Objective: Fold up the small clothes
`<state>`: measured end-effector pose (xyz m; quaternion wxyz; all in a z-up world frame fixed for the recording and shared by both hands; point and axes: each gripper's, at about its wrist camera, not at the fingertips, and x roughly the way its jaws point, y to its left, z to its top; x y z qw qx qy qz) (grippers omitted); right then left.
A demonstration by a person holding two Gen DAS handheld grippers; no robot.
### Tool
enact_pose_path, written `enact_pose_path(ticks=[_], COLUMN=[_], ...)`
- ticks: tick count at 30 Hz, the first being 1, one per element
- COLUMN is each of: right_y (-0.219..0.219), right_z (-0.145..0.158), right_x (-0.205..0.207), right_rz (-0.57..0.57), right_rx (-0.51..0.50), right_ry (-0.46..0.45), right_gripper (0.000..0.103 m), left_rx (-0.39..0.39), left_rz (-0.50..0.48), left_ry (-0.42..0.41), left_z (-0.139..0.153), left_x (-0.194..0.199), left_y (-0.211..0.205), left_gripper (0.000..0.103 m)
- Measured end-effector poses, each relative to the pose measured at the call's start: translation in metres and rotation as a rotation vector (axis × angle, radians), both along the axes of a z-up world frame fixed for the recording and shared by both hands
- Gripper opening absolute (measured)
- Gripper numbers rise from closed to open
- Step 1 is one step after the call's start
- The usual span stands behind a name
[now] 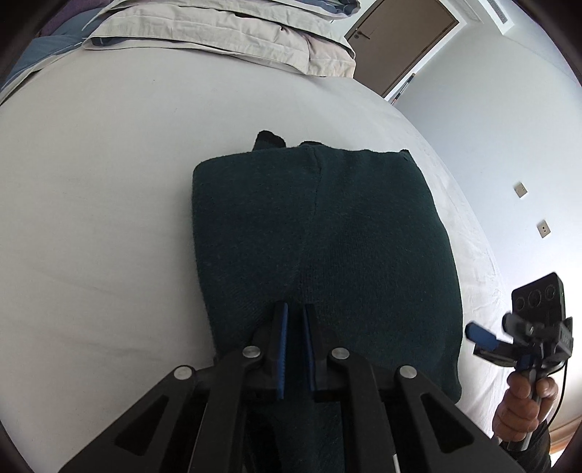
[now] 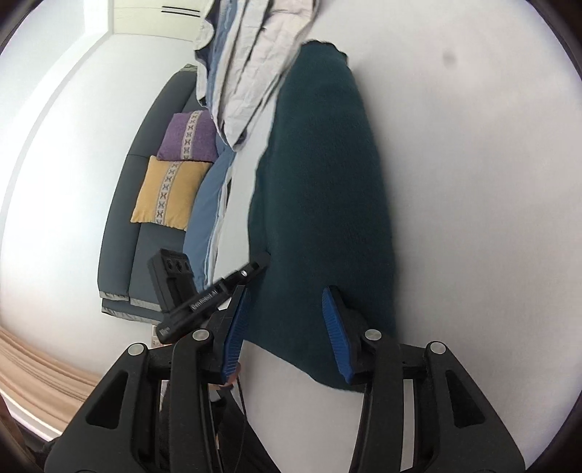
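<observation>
A dark green knitted garment (image 1: 327,236) lies folded into a long rectangle on the white bed sheet (image 1: 109,182). My left gripper (image 1: 295,309) hovers over its near end, the blue pads nearly together with only a thin gap and no cloth caught between them. The right gripper (image 1: 494,327) is held by a hand (image 1: 520,404) off the garment's right edge, fingers apart and empty. In the right wrist view the garment (image 2: 327,182) runs away from me, my right gripper (image 2: 285,291) stands open over its near end, and the left gripper (image 2: 260,260) is at its left edge.
A crumpled beige and blue duvet (image 1: 218,32) is piled at the far end of the bed. A brown door (image 1: 396,40) stands beyond it. Past the bed's edge is a grey sofa (image 2: 145,254) with a purple cushion (image 2: 189,136) and a yellow cushion (image 2: 169,194).
</observation>
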<state>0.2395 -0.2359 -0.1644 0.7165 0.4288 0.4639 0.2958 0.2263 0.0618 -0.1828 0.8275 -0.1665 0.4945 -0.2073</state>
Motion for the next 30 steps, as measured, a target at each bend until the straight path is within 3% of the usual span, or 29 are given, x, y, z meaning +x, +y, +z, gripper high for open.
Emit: enact_pose_path(ticks=[3,7,10,16,19,22,23,26,30], right_y=[0.002,0.012,0.011,-0.001,-0.008,-0.01,-0.009,0.007,0.033], right_z=[0.007,-0.017,-0.02,-0.043,-0.054,-0.036,-0.03,-0.011,-0.009], right_x=[0.043,0.108,0.14,0.188,0.204,0.202,0.198,0.158,0.09], right_rz=[-0.017,-0.033,-0.092,-0.159,-0.189,-0.244,-0.241,-0.123,0.033], right_rx=[0.028,0.069,0.099,0.022,-0.01,-0.086,-0.07,0.063,0.057], right_ry=[0.008,0.094,0.105,0.185,0.192,0.152,0.138,0.078,0.004], right_gripper=[0.041,0.039,0.039,0.039,0.032,0.035,0.038,0.043,0.047], left_rx=[-0.005,-0.006,-0.011,-0.019,-0.027,-0.018,-0.019,-0.014,0.003], left_rz=[0.0,-0.014,-0.018,-0.019,-0.018,-0.022,-0.021,-0.02,-0.032], left_ry=[0.009,0.026,0.028,0.018,0.021,0.016,0.015,0.01,-0.014], left_z=[0.002,0.0,-0.002,-0.003,-0.003,-0.001,-0.001,-0.001,-0.001], left_x=[0.003,0.01,0.014,0.012,0.01,0.003,0.002,0.001,-0.002], left_y=[0.001,0.002,0.002,0.003,0.004,0.005,0.005,0.004,0.001], left_gripper=[0.011,0.011,0.011,0.011,0.011,0.011,0.011,0.011,0.011])
